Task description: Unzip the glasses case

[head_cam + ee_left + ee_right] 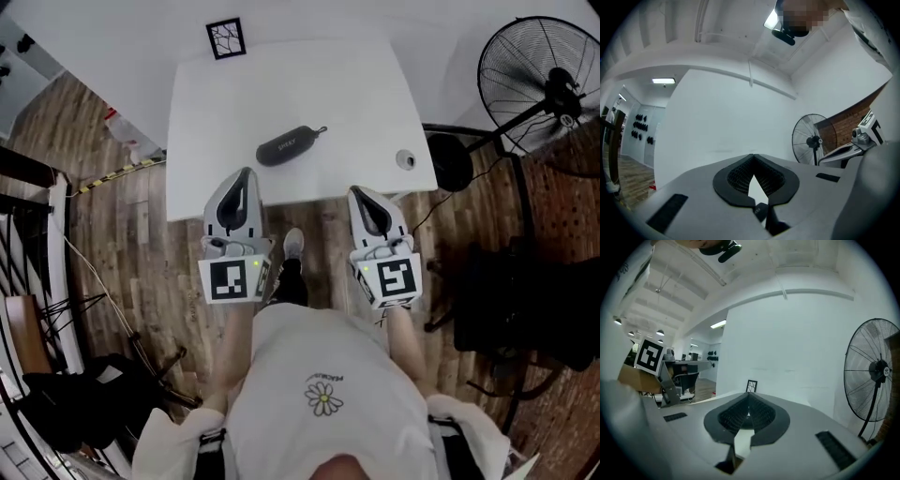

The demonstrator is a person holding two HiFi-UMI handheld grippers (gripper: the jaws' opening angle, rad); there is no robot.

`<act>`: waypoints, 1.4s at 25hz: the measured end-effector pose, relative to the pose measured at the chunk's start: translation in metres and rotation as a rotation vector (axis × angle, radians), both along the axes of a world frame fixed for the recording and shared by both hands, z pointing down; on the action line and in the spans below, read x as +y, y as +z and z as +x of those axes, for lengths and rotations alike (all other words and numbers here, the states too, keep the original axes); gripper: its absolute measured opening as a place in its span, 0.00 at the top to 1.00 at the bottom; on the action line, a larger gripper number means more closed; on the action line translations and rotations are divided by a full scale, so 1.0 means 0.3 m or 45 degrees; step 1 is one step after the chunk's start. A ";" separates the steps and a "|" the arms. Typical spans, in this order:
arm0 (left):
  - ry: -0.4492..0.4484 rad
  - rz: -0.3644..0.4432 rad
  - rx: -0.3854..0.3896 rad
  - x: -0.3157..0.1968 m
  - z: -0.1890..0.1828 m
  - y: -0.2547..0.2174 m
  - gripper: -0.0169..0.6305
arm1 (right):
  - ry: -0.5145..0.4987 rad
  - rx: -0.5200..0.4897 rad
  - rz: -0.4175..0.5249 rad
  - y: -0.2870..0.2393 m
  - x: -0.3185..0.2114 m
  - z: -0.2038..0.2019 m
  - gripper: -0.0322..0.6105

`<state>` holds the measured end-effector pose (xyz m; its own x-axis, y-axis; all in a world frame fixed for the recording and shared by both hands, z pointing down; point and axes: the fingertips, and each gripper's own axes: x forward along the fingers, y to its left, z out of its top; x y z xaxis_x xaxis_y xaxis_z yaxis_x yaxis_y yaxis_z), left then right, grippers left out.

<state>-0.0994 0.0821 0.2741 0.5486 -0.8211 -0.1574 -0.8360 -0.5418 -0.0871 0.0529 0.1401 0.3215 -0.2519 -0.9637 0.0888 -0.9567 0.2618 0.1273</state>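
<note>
The glasses case (286, 145) is a dark oval pouch lying closed near the middle of the white table (356, 84), its zipper pull (322, 129) pointing right. My left gripper (247, 174) hovers at the table's near edge, just below and left of the case, jaws shut with nothing between them. My right gripper (358, 192) is level with it at the near edge, right of the case, and is also shut and empty. The left gripper view shows the closed jaw tips (752, 156) against a white wall. In the right gripper view the shut tips (749, 394) point over the table.
A black-framed marker card (225, 37) stands at the table's far edge. A small round object (405, 159) lies near the right front corner. A standing fan (539, 80) and a dark stool (452, 161) are to the right. The floor is wood planks.
</note>
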 end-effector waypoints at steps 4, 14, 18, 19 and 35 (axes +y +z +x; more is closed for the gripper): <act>0.031 -0.008 0.034 -0.278 0.011 -0.018 0.95 | -0.014 0.019 0.001 -0.045 -0.271 0.010 0.94; 0.097 -0.054 -0.005 -0.632 0.077 0.023 0.95 | 0.006 0.040 0.011 -0.046 -0.682 0.048 0.94; 0.107 -0.069 -0.043 -0.659 0.104 0.053 0.95 | 0.000 0.013 -0.056 0.005 -0.743 0.074 0.94; 0.098 -0.062 -0.050 -0.663 0.105 0.054 0.95 | -0.012 0.000 -0.063 0.017 -0.752 0.074 0.94; -0.015 -0.053 -0.069 -0.718 0.116 0.079 0.95 | -0.104 -0.038 -0.128 0.077 -0.809 0.118 0.94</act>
